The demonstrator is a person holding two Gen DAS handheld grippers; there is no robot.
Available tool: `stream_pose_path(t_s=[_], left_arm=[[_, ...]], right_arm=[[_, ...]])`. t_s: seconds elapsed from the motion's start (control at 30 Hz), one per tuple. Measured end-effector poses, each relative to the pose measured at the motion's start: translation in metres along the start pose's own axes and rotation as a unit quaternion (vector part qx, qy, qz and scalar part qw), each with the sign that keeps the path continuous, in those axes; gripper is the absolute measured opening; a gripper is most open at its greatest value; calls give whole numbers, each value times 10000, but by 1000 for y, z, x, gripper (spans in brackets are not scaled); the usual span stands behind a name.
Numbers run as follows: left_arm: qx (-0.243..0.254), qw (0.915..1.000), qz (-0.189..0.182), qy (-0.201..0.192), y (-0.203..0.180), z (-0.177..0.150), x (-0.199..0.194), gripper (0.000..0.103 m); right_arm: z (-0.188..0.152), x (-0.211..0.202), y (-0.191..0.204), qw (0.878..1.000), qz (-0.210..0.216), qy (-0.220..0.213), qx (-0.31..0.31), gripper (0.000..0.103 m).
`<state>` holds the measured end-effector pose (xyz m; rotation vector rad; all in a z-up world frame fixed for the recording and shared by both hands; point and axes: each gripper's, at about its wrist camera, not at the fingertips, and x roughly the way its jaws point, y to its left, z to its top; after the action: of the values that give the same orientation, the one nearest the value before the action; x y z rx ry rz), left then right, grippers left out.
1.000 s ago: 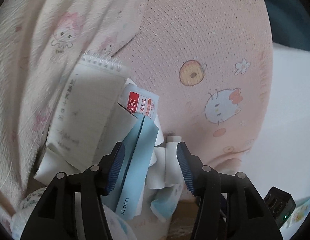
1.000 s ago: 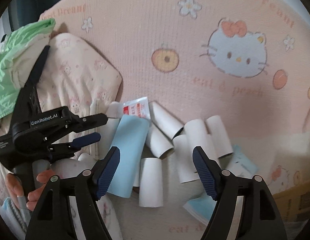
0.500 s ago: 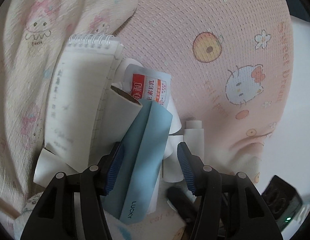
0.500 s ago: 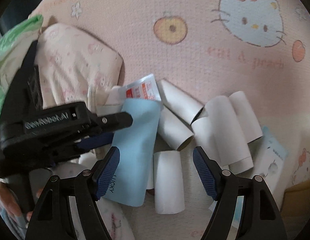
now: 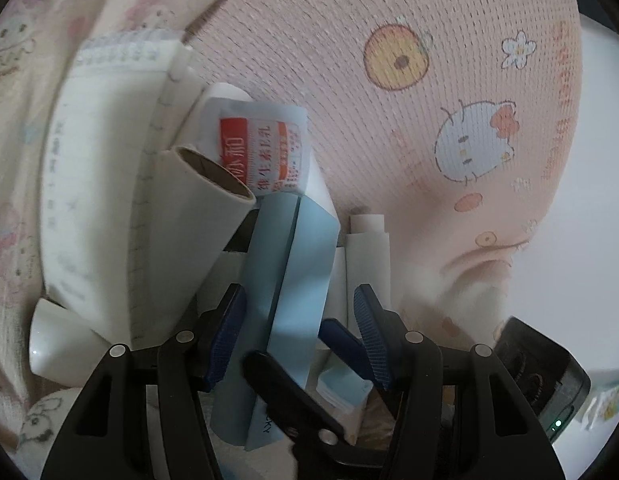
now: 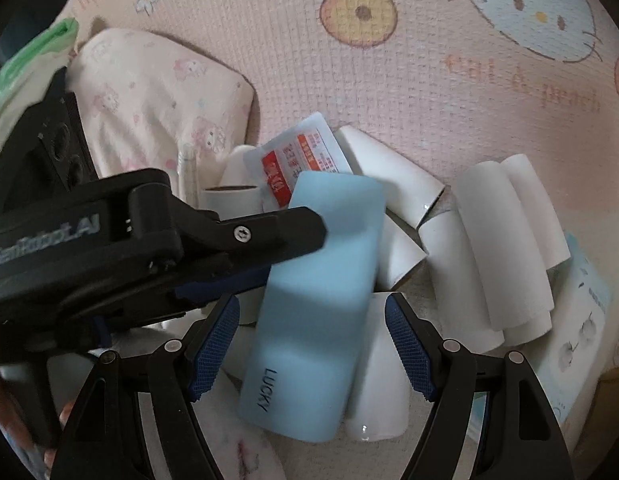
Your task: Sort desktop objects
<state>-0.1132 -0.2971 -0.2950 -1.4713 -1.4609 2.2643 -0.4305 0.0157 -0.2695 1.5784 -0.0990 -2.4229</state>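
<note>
Your landmark is the light blue box point(image 6: 317, 300), lying flat in the heap on the pink mat point(image 6: 429, 92); "LUCKY" runs along its near end. Your right gripper point(image 6: 311, 344) hangs right over that end with its jaws spread wide, one blue pad on each side of the box and neither pressing on it. Your left gripper point(image 5: 297, 336) also stands spread, straddling the same box from the other side; nothing is pinched, and in the right wrist view its black body reads "GenRobot.AI" in blurred white letters.

Just beyond the far end of the blue box lies a white sachet point(image 6: 299, 164) with a red block and Chinese characters too soft to read for certain. White cardboard tubes point(image 6: 497, 248) crowd the box: several to its right, one point(image 6: 379, 360) touching its right flank between your pads, another point(image 5: 197, 216) open-ended on its left. A spiral notepad point(image 5: 105, 152) with faint handwriting sits left of the box. On the mat, past the heap, you can read "eat & peach" beneath the cat-face print point(image 6: 529, 4).
</note>
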Motion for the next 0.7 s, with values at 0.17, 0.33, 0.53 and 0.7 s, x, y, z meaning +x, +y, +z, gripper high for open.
stream_pose_path(t_s=[0.17,0.33,0.53,0.7], left_arm=[[6,10000,-46,-28,0,-1,0,59],[73,10000,-9,-49,-3,-2,1,55],[422,9987,284,44,-14,-8,5,45],[1029,9946,131,-55,-33,-19,4,34]], right_arm=[[2,10,-3,10000,1,59,62,66],[2,10,-13,9996,138,34,241,60],[2,7,-17,9996,99,-17,251,58],[-1,-7,-31,9982,163,-225,529,57]])
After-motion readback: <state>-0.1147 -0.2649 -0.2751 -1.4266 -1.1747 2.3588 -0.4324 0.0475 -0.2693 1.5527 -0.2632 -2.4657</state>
